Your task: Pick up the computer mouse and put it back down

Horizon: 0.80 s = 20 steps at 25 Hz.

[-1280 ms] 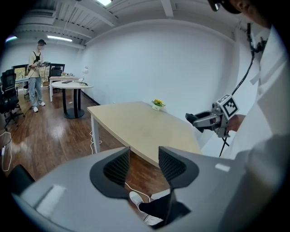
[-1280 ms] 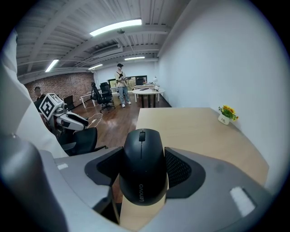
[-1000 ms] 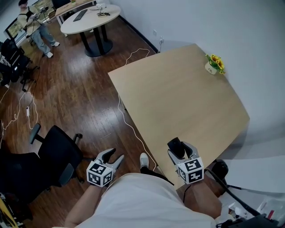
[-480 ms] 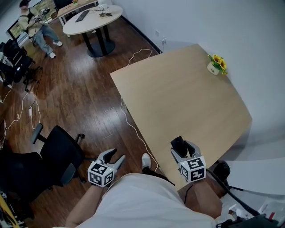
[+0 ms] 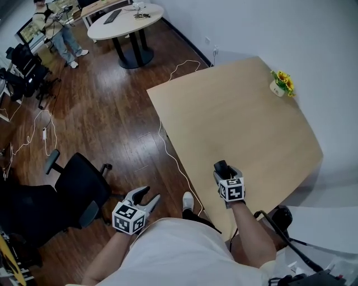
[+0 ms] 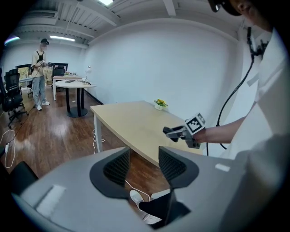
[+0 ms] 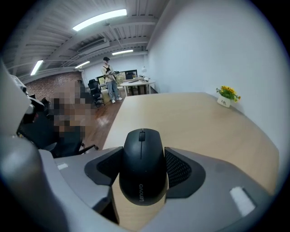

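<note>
A black computer mouse (image 7: pixel 142 165) sits between the jaws of my right gripper (image 7: pixel 143 168), which is shut on its sides. In the head view the mouse (image 5: pixel 221 167) and right gripper (image 5: pixel 223 171) are over the near edge of the light wooden table (image 5: pixel 240 111). From the left gripper view the mouse (image 6: pixel 171 133) looks a little above the tabletop (image 6: pixel 131 122). My left gripper (image 5: pixel 145 196) is off the table, to the left above the floor. Its jaws stand open with nothing between them (image 6: pixel 144 164).
A small pot of yellow flowers (image 5: pixel 280 84) stands at the table's far right corner. A black office chair (image 5: pixel 75 187) is left of me, and a white cable (image 5: pixel 168 153) trails on the wooden floor. A round table (image 5: pixel 126 14) and a person (image 5: pixel 56 31) are far off.
My right gripper has moved forward over the table's near edge with the mouse still in it. The left gripper has stayed open in about the same place.
</note>
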### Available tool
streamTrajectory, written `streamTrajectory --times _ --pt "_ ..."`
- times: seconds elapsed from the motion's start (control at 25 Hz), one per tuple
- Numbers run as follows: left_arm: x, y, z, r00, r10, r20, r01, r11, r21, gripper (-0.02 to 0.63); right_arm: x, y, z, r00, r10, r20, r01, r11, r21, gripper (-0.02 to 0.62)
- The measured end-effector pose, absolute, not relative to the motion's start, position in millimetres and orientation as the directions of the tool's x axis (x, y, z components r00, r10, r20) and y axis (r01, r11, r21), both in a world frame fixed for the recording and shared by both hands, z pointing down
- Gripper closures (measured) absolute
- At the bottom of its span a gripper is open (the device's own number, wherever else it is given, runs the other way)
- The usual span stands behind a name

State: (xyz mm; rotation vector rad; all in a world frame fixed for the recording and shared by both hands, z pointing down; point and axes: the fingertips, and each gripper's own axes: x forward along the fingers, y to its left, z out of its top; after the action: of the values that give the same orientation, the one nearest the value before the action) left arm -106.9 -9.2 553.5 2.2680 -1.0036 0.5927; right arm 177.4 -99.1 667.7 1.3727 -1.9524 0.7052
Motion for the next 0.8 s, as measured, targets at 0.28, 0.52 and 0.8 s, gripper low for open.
streamTrajectory --times 0.28,0.52,0.8 --pt "-126.3 -0.1 555.6 0.578 -0.529 0.622 -0.803 -0.503 0.318 0.431 181.4 -97.1 749.1 -0.187 -0.531 0.826 -0.944 0.331 -0.001 0.305" --pt "-134.4 3.7 562.2 0.567 -0.531 0.629 -0.814 -0.479 0.329 0.431 177.8 -98.4 750.0 -0.205 -0.526 0.826 -0.941 0.337 -0.019 0.304" --pt "-133.1 0.5 562.1 0.575 -0.528 0.626 -0.808 -0.488 0.331 0.431 178.9 -98.8 750.7 -0.213 -0.515 0.83 -0.94 0.34 -0.03 0.293"
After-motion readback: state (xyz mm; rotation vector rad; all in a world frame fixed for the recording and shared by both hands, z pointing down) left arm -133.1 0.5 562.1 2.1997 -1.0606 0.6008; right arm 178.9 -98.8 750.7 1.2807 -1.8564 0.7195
